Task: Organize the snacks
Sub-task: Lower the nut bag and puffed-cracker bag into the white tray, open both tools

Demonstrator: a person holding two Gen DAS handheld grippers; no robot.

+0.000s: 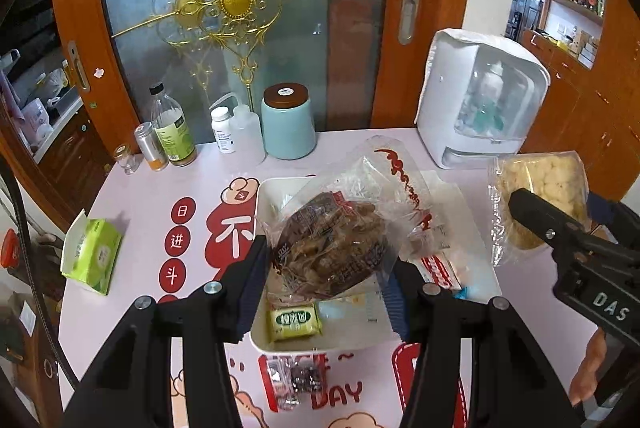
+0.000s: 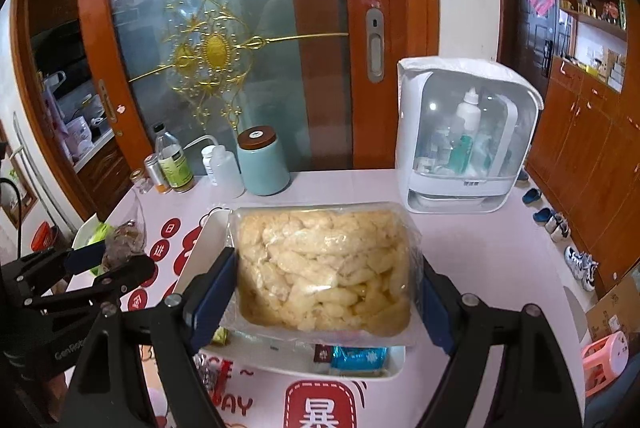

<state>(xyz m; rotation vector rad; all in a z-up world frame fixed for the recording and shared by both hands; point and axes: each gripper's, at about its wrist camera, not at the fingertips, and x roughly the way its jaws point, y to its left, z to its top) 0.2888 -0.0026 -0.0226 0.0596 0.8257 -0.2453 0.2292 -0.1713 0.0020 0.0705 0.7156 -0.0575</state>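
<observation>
At the back of the desk [image 1: 160, 188], centre — a pale blue canister [image 1: 288, 124]; upper left, a green-labelled bottle [image 1: 170, 126]; right — a white cabinet [image 1: 480, 100]; tissue box [image 1: 94, 254] far left.

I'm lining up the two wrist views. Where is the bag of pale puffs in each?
Left wrist: puff bag at right edge, in the right tongs.
Right wrist: puff bag at centre, between the tongs' pads, above the white tray.
Shared landmark: teal jar.
</observation>
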